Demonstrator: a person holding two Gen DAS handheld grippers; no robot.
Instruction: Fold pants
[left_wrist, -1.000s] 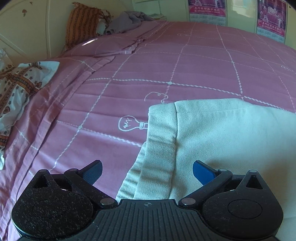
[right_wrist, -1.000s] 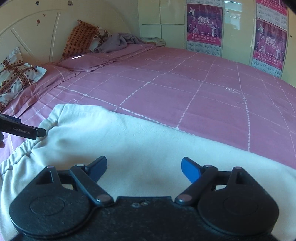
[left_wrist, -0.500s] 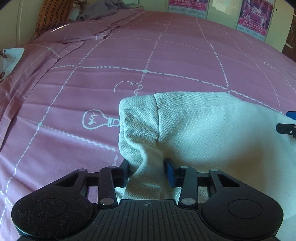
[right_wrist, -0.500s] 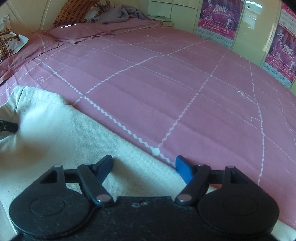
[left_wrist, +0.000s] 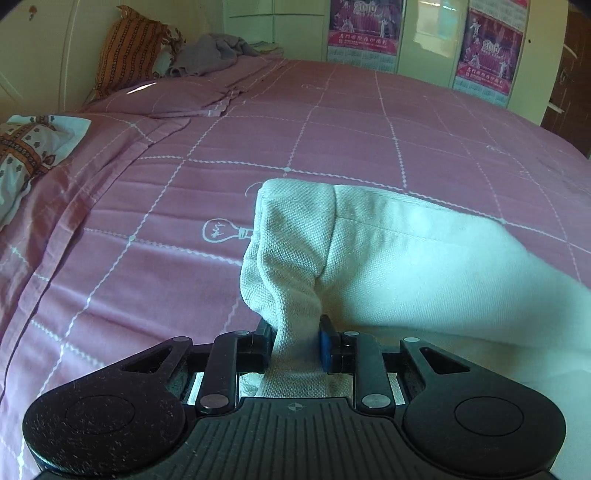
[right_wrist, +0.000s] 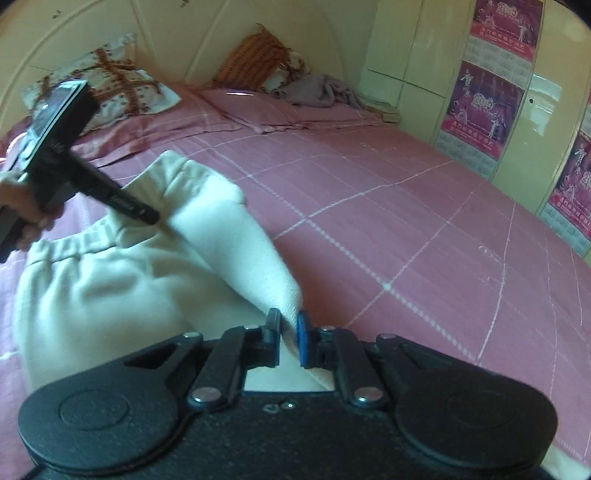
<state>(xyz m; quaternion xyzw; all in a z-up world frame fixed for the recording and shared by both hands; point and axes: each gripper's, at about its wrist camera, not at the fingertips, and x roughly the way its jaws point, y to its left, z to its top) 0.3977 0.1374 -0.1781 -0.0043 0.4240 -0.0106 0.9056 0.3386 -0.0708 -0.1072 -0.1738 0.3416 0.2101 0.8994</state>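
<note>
Cream-white pants lie on a pink bed. My left gripper is shut on the waistband end of the pants and holds that corner lifted off the bed. My right gripper is shut on the far edge of the pants and lifts it too. In the right wrist view the left gripper shows at the left, held in a hand, pinching the elastic waistband.
The pink bedspread with white grid lines stretches ahead. Pillows and a grey garment lie by the headboard. Cupboard doors with posters stand along the far side.
Both grippers have closed on the pants: the left on the waistband first, then the right on the edge. Both have lifted the cloth up off the bed.
</note>
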